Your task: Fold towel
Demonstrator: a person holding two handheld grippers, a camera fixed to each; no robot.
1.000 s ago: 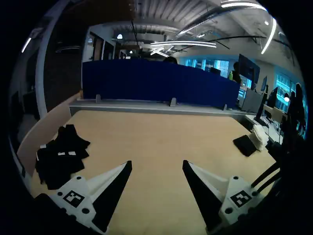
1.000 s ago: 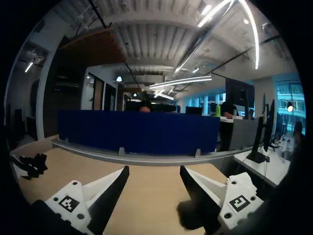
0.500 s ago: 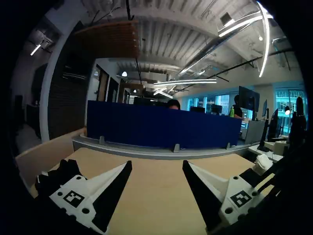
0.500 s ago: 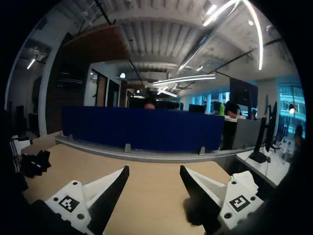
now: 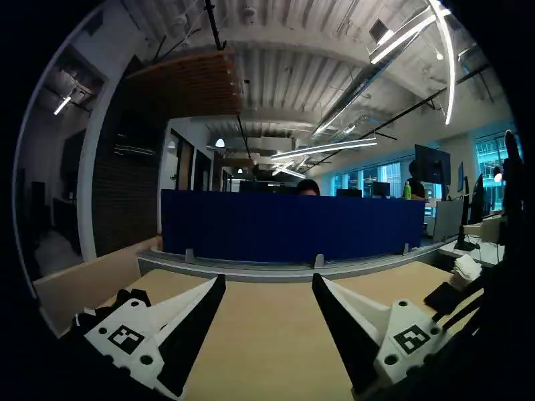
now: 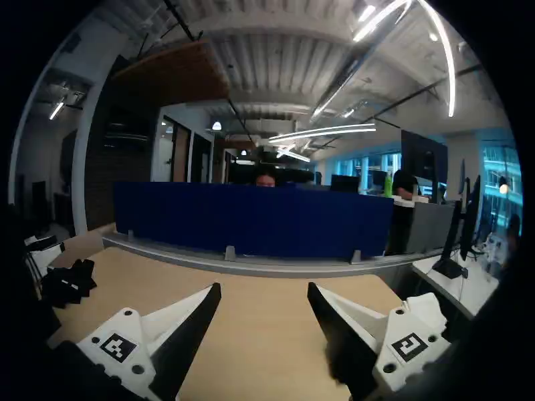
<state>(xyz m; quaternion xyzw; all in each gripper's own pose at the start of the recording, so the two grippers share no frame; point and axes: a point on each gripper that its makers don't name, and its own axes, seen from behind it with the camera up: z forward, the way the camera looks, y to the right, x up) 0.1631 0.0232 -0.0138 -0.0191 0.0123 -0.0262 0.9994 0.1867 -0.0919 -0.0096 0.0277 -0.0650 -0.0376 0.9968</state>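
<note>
A heap of black towels (image 6: pixel 67 284) lies at the left end of the wooden table (image 6: pixel 261 334). In the left gripper view the same black heap (image 5: pixel 127 296) peeks out low behind the left finger. My left gripper (image 5: pixel 267 277) is open, held level above the table with nothing between its fingers. My right gripper (image 6: pixel 263 286) is also open and empty over the bare tabletop. A black folded cloth (image 5: pixel 446 295) and a small stack of white towels (image 5: pixel 466 267) sit at the table's right end. Part of the white stack (image 6: pixel 428 306) shows behind the right finger.
A blue partition (image 5: pixel 294 227) on a grey ledge (image 5: pixel 281 271) closes the table's far side. People sit behind it. Monitors and desks (image 6: pixel 461 267) stand off to the right. A low wooden side panel (image 5: pixel 93 274) borders the left end.
The left gripper has tipped upward, so its view rose from the tabletop to the room and the black heap sank low. The right gripper drifted a little, bringing the black heap further in.
</note>
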